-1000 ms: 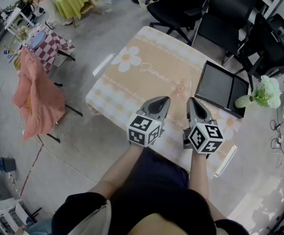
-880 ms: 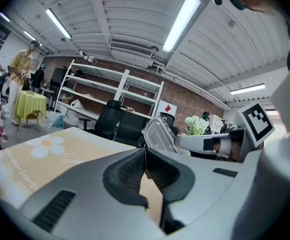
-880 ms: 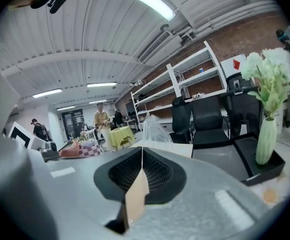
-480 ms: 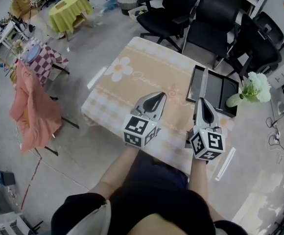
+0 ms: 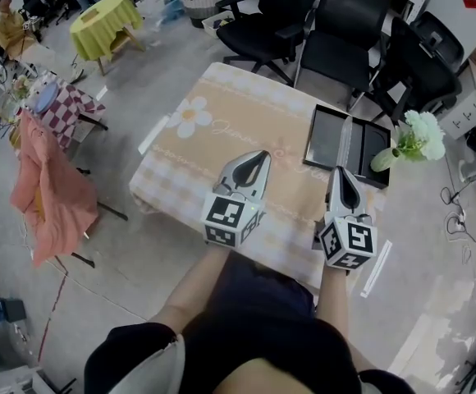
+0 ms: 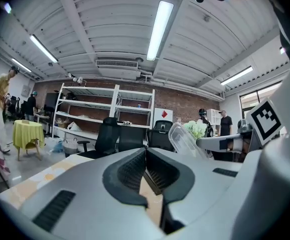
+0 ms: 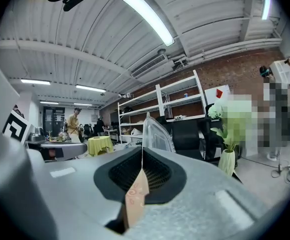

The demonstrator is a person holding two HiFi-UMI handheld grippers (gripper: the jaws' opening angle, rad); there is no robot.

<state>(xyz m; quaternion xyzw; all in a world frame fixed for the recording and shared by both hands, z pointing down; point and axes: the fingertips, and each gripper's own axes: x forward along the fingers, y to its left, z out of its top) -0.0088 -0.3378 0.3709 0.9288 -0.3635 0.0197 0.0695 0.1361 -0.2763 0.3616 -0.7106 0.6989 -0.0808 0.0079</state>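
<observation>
1. The left gripper (image 5: 259, 154) and the right gripper (image 5: 337, 171) are both pressed shut, and nothing is held in the jaws.
2. The black tray (image 5: 327, 136) is seen on the table (image 5: 213, 150), just ahead of the right gripper, with its clear lid (image 5: 345, 142) stood up.
3. The lid could be knocked if the shut right gripper is pushed straight in.
4. The flower vase (image 5: 384, 160) at the tray's corner could be tipped if the tray is bumped.

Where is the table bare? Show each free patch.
Free: the table's left half, from the daisy print to the left gripper, and the strip between it and the right gripper. Crowded: the far right corner, with tray and vase.
</observation>
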